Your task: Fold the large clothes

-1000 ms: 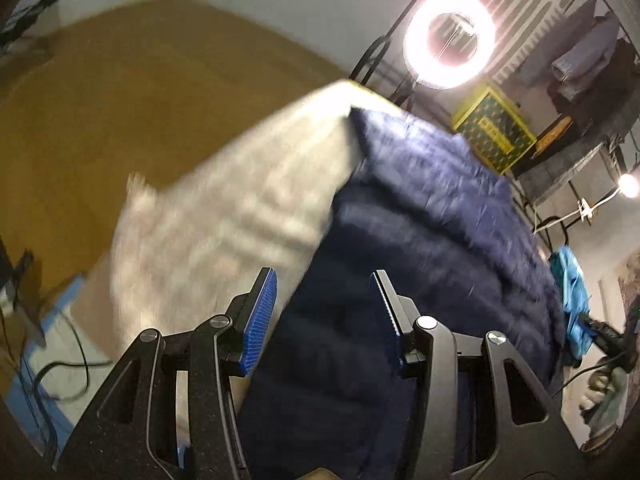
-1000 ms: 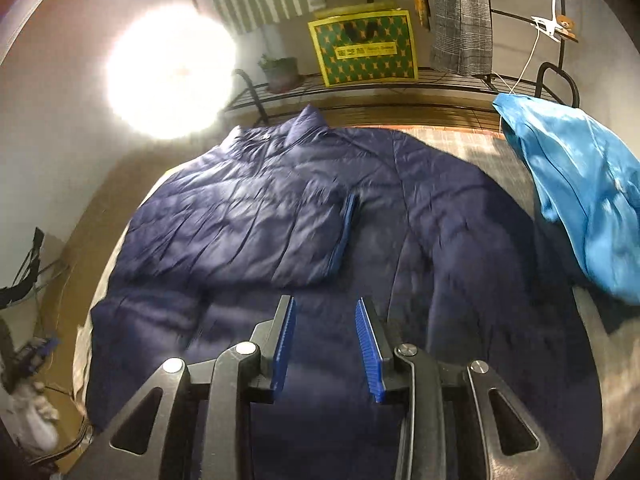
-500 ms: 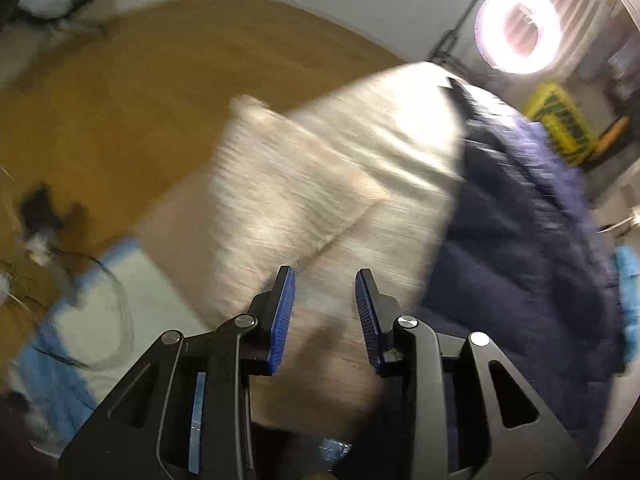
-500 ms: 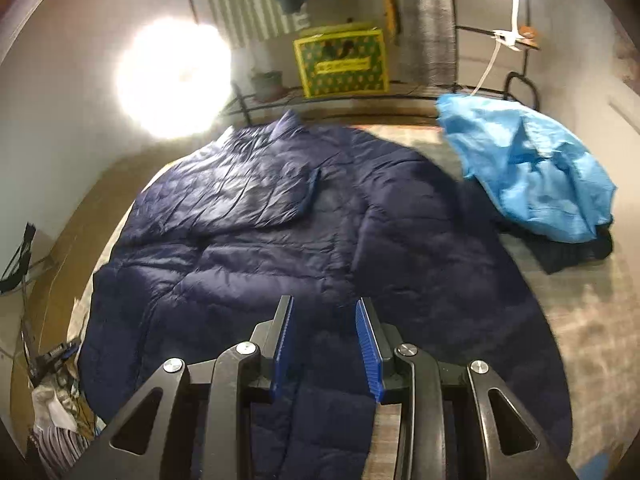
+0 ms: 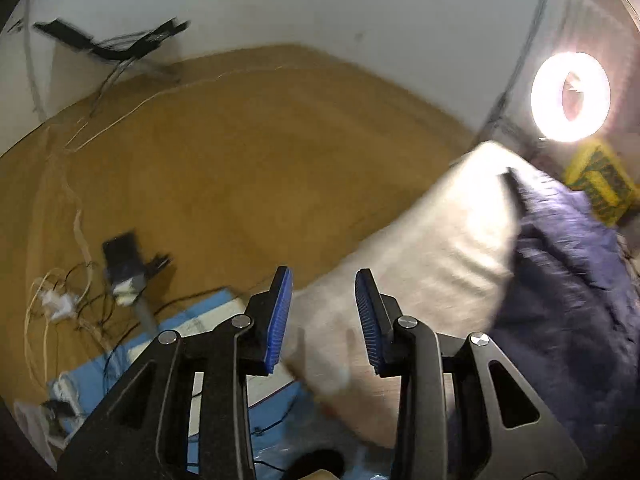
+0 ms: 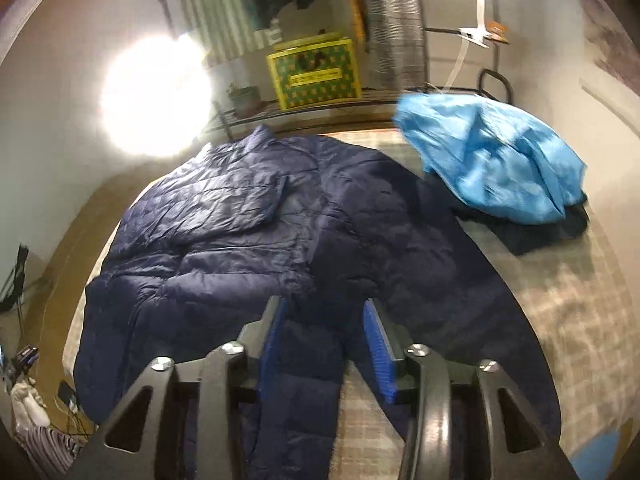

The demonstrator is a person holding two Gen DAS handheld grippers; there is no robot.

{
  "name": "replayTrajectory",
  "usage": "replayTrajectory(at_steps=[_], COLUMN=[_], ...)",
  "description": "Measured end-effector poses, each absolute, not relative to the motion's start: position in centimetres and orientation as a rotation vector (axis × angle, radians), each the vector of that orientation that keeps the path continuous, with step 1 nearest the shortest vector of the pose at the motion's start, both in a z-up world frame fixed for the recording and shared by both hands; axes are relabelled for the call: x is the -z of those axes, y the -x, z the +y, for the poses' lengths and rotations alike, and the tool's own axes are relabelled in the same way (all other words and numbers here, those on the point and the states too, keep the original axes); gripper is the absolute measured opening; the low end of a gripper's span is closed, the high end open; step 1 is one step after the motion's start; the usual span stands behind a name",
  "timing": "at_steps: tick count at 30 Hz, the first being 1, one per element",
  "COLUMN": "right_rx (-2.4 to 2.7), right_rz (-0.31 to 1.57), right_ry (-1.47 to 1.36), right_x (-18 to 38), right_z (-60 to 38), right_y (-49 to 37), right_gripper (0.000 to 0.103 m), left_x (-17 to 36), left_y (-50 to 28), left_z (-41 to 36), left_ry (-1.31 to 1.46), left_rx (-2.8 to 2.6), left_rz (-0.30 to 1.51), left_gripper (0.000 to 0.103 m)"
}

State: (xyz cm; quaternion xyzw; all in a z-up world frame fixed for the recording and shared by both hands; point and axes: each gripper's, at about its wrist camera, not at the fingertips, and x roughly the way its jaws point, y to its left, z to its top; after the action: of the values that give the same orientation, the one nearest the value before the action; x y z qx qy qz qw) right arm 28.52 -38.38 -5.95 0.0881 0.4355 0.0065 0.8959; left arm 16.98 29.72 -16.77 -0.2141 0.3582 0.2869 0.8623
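Note:
A large navy quilted jacket (image 6: 248,240) lies spread on a bed with a beige checked cover (image 6: 580,312), collar at the far end, left sleeve folded across its chest. My right gripper (image 6: 326,336) is open and empty, held above the jacket's near hem. My left gripper (image 5: 322,312) is open and empty, off the bed's left side over the cover's corner (image 5: 420,264). In the left wrist view the jacket's edge (image 5: 568,280) shows at the right.
A light blue garment (image 6: 492,160) lies over a dark one at the bed's far right. A ring light (image 5: 570,96), a yellow box (image 6: 316,70) on a rack and hanging clothes stand beyond. Cables (image 5: 60,304) and blue sheets (image 5: 272,408) lie on the wooden floor at left.
My left gripper has swung left off the jacket toward the floor and narrowed somewhat. My right gripper has pulled back toward the hem, showing more of the bed, and opened wider.

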Motion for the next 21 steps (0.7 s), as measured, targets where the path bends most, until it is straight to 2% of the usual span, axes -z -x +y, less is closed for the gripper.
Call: replayTrajectory(at_steps=[5,7,14,17,21], right_rx=[0.080,0.134,0.339,0.413,0.411], right_rz=[0.897,0.895,0.937,0.959,0.970], right_ry=[-0.256,-0.278,-0.378,-0.445,-0.645], right_x=[6.6,7.0,9.8,11.4,13.6], right_z=[-43.3,-45.3,-52.7,-55.8,-59.7], right_y=[-25.3,-23.8,-18.0,-15.5,-12.8], right_gripper=[0.057,0.067,0.068,0.070,0.070], left_x=[12.0,10.5,6.2,4.8,4.1], left_y=[-19.5,-20.4,-23.7,-24.5,-26.2], left_z=[26.4,25.2,18.8,16.3,12.3], left_ry=[0.427,0.421,0.303,0.308,0.313], left_rx=[-0.445,-0.393,-0.202,-0.122,-0.011], left_rz=[0.707,0.697,0.723,0.729,0.768], left_gripper=[0.034,0.034,0.035,0.040,0.041])
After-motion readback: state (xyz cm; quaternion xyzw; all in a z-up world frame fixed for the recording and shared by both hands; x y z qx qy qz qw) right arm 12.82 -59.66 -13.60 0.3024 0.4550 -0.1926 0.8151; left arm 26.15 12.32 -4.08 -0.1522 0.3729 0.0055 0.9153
